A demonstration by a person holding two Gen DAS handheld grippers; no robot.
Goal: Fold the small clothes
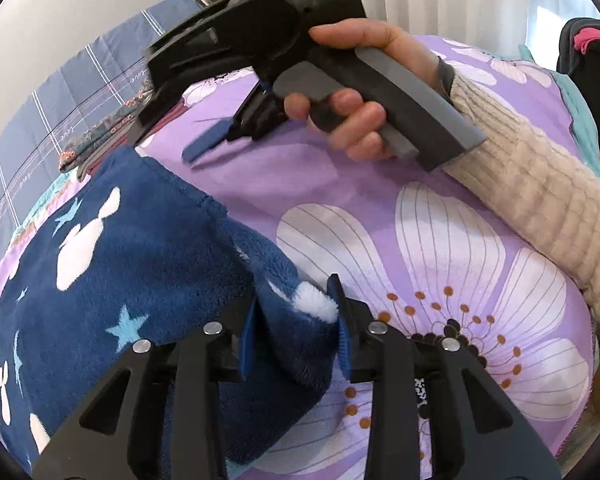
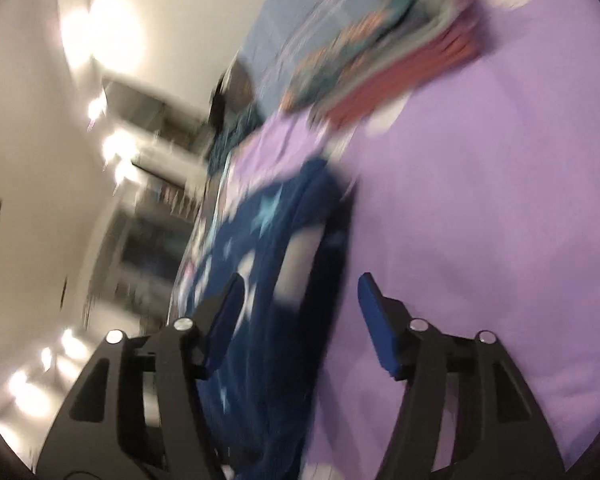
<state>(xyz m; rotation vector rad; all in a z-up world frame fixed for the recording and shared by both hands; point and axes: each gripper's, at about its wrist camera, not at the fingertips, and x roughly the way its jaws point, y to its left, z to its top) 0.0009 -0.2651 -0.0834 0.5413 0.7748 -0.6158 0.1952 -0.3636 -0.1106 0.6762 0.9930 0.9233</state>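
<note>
A navy fleece garment [image 1: 140, 248] with white shapes and pale blue stars lies on the purple flowered bedsheet [image 1: 440, 240]. In the left wrist view my left gripper [image 1: 296, 340] is shut on a bunched fold of its right edge, and the blue pads [image 1: 246, 344] press into the fleece. A hand [image 1: 352, 120] in a cream ribbed sleeve holds my right gripper [image 1: 220, 136] above the sheet, beyond the garment. The right wrist view is blurred. There my right gripper [image 2: 300, 320] stands open, and the garment [image 2: 276, 240] lies past its spread pads, not pinched.
A stack of folded clothes [image 1: 100, 140] [image 2: 380, 60] sits at the far side of the sheet, against a blue checked quilt [image 1: 60, 92]. A dark chair with pink cloth [image 1: 588, 64] stands at the right. Curtains hang behind.
</note>
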